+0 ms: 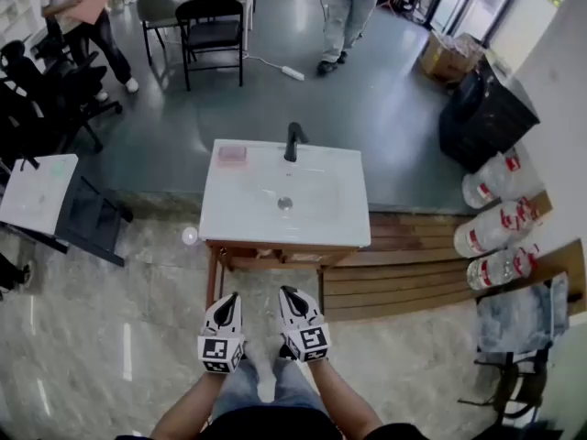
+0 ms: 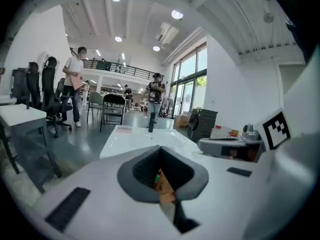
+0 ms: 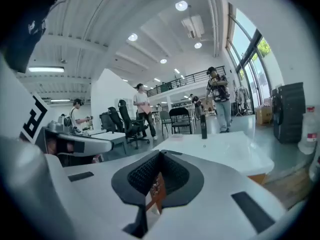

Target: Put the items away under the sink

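Note:
A white sink top (image 1: 229, 223) on a wooden stand (image 1: 266, 258) stands straight ahead of me, with a black faucet (image 1: 293, 141) at its back edge. A flat pink item (image 1: 231, 154) lies on its back left corner. My left gripper (image 1: 227, 298) and right gripper (image 1: 290, 291) hover side by side just short of the sink's front edge, both shut and holding nothing. The left gripper view shows its shut jaws (image 2: 162, 176) aimed at the sink top (image 2: 130, 139) and faucet (image 2: 151, 121). The right gripper view shows the same, with jaws (image 3: 156, 181) and faucet (image 3: 203, 128).
Wooden decking (image 1: 394, 264) lies right of the sink, with large water bottles (image 1: 495, 227) and a black bin (image 1: 486, 117) beyond it. A white table (image 1: 37, 191) stands to the left. Black chairs (image 1: 211, 30) and people (image 1: 348, 16) are farther back.

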Motion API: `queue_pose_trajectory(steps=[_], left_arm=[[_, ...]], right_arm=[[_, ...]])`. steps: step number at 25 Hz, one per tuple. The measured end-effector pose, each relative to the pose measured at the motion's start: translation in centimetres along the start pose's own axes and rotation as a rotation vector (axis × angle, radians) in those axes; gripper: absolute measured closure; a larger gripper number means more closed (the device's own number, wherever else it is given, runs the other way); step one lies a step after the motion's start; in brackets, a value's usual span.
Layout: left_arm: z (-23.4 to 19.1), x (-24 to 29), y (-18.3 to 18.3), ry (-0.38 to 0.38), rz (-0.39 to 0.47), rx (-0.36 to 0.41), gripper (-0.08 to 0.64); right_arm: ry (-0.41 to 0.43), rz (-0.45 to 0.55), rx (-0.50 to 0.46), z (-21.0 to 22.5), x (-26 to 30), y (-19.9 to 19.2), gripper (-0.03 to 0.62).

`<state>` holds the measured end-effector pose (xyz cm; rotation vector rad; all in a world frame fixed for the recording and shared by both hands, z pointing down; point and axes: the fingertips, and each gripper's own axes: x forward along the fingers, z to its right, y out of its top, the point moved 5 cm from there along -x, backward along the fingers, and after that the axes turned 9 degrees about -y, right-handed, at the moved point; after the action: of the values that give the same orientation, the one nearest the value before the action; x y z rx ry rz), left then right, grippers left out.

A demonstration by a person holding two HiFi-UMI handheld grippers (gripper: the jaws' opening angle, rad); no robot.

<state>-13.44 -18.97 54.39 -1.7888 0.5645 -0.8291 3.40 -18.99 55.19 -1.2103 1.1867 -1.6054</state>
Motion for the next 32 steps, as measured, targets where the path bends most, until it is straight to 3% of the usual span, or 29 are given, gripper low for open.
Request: queue_pose_trajectory(steps=[7,12,21,32], left_arm=[[3.9,-7.2,13.5,-0.048,0.134,0.072,0.554],[5.4,-12.1,19.7,-0.068,0.228,0.129,0.554],[5.2,-17.8,21.4,0.052,0.293,0.151,0.554],[6.8,-16.2,22.2,-0.001,0.315,0.203,0.554]], right_arm=[[-0.064,0.142,-0.056,0.5,-9.6,15.1,0.580],[-0.111,0.299,-0.103,1.7,-15.7,20.2,0.580],[-0.221,0.342,-0.116,2.6,-20.3,21.0,0.580],[-0.219,0.412,-0.132,2.0,-20.7,22.4,0.580]])
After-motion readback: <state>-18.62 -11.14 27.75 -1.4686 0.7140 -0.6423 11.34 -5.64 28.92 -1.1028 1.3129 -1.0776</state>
